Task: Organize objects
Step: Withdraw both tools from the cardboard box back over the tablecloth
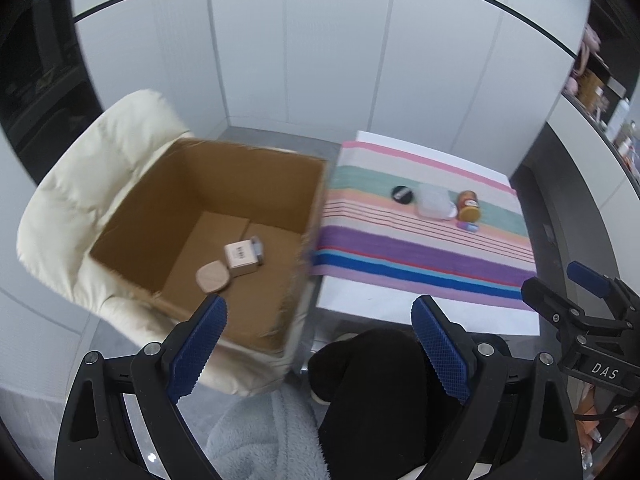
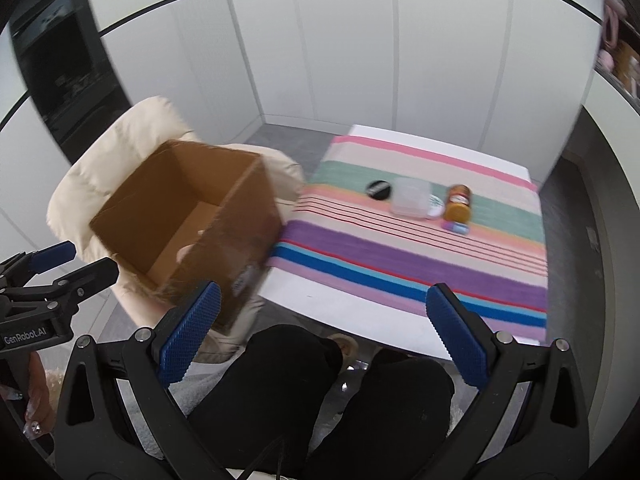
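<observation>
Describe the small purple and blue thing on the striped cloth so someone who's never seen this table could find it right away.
Start at the white table covered by the pink, green and purple striped cloth. A short row of items sits on the cloth: a black round disc, a clear plastic container and an orange jar. The small purple and blue capsule-shaped object lies just in front of the jar, the smallest there.

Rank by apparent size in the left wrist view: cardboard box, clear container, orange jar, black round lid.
1. cardboard box, by far
2. clear container
3. orange jar
4. black round lid
The jar and lid look close; the box also sits nearer the camera.
</observation>
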`<state>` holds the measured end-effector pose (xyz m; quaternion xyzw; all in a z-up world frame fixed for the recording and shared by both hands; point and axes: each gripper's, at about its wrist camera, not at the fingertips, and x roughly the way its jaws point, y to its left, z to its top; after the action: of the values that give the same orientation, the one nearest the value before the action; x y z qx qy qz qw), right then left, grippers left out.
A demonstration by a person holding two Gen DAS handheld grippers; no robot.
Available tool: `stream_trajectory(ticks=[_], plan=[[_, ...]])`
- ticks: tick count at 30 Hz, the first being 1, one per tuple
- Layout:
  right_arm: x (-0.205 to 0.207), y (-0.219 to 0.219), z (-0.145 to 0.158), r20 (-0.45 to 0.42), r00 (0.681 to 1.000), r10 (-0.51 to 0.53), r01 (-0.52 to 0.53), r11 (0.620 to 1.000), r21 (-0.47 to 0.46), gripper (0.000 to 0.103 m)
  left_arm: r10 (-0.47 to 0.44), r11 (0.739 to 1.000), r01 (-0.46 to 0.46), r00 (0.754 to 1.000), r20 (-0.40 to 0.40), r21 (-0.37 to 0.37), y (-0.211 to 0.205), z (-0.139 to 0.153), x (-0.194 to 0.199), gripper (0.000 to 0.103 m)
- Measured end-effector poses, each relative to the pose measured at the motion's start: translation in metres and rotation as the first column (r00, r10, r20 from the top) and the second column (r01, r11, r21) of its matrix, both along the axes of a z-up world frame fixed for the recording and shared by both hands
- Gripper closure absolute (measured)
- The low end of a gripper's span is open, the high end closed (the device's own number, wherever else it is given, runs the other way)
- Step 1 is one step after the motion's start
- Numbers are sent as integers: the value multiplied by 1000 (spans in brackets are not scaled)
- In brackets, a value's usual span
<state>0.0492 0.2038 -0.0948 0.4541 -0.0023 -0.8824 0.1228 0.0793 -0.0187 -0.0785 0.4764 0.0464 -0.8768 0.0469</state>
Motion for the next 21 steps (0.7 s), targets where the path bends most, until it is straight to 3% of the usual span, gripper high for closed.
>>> stream_trajectory(ticks=[11, 21], plan=[[3, 95, -19, 44, 975, -218, 217, 976, 25, 0, -151, 988, 150, 988, 38, 34, 75, -18, -43, 9], [-18, 145, -56, 98, 948, -303, 303, 953, 11, 0, -212, 977, 210, 973, 91, 30, 117, -50, -87, 9]])
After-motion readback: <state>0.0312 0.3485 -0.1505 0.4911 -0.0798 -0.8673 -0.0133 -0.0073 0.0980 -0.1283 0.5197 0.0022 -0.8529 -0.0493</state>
